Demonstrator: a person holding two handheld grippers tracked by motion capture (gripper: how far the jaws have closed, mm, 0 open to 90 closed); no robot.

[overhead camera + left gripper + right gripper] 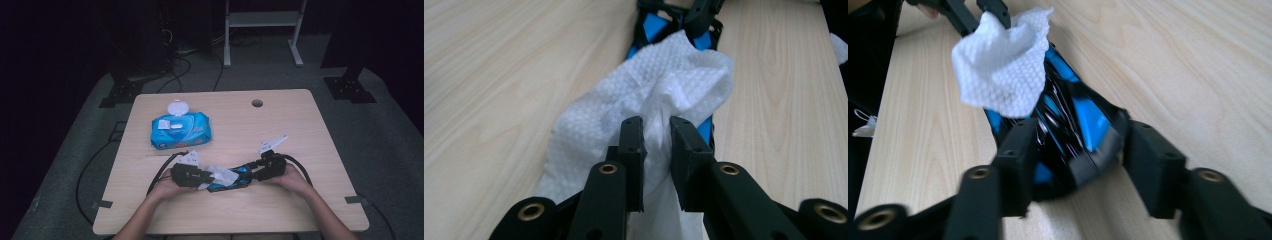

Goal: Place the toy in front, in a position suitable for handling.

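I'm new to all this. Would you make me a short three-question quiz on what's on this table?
1. True or false: the lid of the wipes pack is open.
2. What does the left tool pinch? A) a cable B) a white wipe C) the pack's lid
3. Fill in: the right tool has its jaws on either side of a black and ____ object.

Key: 1 true; 2 B; 3 blue.

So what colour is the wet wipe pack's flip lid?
White flip lid, open; clearest in the high view.
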